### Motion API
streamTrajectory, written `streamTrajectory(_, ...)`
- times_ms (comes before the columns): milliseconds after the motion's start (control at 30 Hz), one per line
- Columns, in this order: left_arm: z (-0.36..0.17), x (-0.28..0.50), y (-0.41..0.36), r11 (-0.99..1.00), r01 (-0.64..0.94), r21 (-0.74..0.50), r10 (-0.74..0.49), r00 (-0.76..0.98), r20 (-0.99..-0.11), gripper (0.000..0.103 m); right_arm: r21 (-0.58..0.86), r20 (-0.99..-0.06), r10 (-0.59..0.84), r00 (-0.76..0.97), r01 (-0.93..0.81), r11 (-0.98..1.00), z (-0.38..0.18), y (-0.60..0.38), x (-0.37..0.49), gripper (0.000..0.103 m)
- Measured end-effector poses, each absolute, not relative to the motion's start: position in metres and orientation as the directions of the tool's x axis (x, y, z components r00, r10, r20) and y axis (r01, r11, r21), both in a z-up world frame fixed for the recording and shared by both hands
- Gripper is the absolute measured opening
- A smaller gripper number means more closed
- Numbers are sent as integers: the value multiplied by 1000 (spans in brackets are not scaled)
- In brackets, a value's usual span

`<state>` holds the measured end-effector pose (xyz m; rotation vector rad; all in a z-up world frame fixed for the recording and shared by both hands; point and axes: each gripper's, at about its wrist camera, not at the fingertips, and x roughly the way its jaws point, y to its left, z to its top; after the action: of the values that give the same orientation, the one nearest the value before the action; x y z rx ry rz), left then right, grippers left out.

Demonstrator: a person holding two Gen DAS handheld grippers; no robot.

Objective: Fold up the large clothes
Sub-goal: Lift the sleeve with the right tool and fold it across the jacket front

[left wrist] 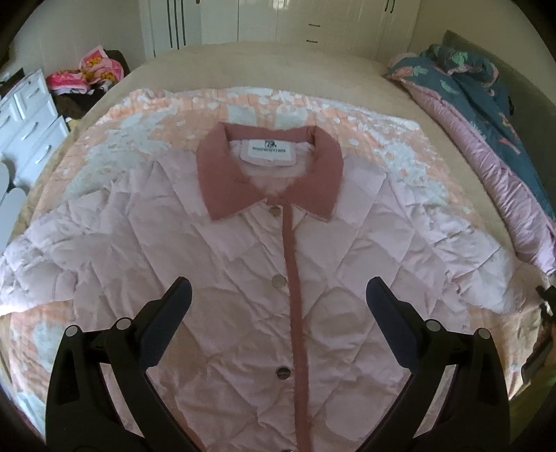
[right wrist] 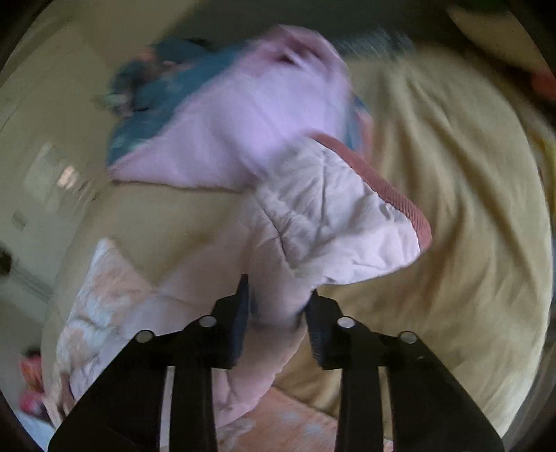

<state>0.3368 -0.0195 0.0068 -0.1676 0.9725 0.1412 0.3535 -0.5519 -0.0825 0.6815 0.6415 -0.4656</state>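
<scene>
Right tool (right wrist: 278,306) clamped on jacket sleeve (right wrist: 333,215); left tool (left wrist: 278,295) agape.

- Peach-and-white patterned blanket (left wrist: 146,114) across the frame's middle.
- Beige bed sheet (left wrist: 222,66) beneath it.
- Teal-and-pink quilt (left wrist: 486,114) bunched at upper right.
- White drawers (left wrist: 31,121) at left edge.
- Bright pink cloth (left wrist: 83,74), upper left.
- White wardrobe doors (left wrist: 278,21) along the top.
</scene>
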Motion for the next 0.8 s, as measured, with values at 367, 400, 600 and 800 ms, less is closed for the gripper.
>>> streamTrajectory(367,66,328,5,978,-179,-107,33,639,-768,94,296,-408,-79,910,213,931,81,-425,358,18)
streamTrajectory(400,71,327,12,976,-171,-132,11,648,-761,94,292,-401,-70,913,200,935,87,-415,358,18)
streamTrajectory(600,83,315,45,961,-177,-214,-44,662,-748,94,278,-360,56,931,50,959,119,-345,364,18)
streamTrajectory(800,87,308,75,953,-202,-227,-32,676,-736,94,272,-334,207,920,-116,955,132,-270,370,18)
